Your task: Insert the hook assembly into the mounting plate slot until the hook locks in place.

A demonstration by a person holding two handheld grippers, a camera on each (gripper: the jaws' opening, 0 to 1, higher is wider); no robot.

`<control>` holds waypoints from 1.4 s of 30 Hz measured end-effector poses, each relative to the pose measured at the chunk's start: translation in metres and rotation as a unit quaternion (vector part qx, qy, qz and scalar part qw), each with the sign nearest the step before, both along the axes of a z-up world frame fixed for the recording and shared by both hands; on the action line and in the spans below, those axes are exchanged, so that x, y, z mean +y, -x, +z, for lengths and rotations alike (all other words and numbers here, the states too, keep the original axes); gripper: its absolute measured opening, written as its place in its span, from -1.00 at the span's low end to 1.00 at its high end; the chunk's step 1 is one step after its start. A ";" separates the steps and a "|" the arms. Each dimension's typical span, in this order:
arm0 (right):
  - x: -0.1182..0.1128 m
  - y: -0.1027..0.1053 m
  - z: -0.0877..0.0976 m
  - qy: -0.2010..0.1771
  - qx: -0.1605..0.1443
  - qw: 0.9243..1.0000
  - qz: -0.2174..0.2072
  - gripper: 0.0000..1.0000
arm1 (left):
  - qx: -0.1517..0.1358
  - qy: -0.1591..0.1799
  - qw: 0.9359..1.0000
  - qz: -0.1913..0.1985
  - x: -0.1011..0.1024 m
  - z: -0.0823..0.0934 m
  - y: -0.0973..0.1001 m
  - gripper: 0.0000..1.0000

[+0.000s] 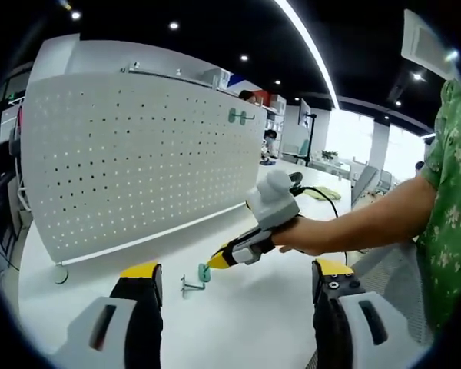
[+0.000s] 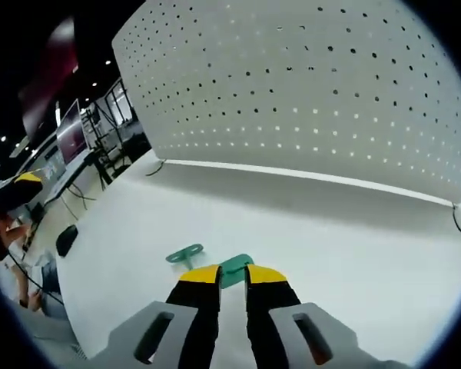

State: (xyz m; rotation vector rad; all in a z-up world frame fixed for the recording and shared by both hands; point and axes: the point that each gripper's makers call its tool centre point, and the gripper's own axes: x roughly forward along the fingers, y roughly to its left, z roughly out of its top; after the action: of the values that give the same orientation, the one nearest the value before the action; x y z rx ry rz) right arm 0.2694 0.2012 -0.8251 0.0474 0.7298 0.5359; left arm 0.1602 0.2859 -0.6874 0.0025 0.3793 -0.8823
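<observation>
Pinching the green hook assembly (image 2: 235,270) by its flat base, the right gripper (image 2: 232,274) holds it low on the white table (image 2: 353,254); the left gripper (image 1: 238,278) hangs spread, empty; likely light, stiff, slick plastic; pegboard mounting plate (image 1: 138,161) stands upright behind.

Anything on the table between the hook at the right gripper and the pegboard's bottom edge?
No. In the right gripper view, bare white tabletop runs from the green hook to the pegboard.
</observation>
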 end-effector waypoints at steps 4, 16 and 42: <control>-0.002 -0.002 0.001 0.004 -0.001 1.000 -0.001 -0.83 | 0.001 0.001 1.000 0.001 0.001 0.000 -0.001 0.63; -0.005 -0.003 0.004 0.025 -0.015 0.999 0.036 -0.86 | 0.002 0.004 1.000 -0.002 -0.002 -0.001 -0.001 0.61; -0.001 -0.017 0.000 0.033 0.008 0.999 0.040 -0.88 | 0.004 0.006 1.000 0.000 0.001 -0.003 -0.003 0.59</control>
State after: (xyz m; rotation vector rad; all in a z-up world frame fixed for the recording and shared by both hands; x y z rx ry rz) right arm 0.2860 0.2001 -0.8250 -0.0385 0.7658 0.5876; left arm 0.1632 0.2868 -0.6900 -0.0117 0.3819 -0.8837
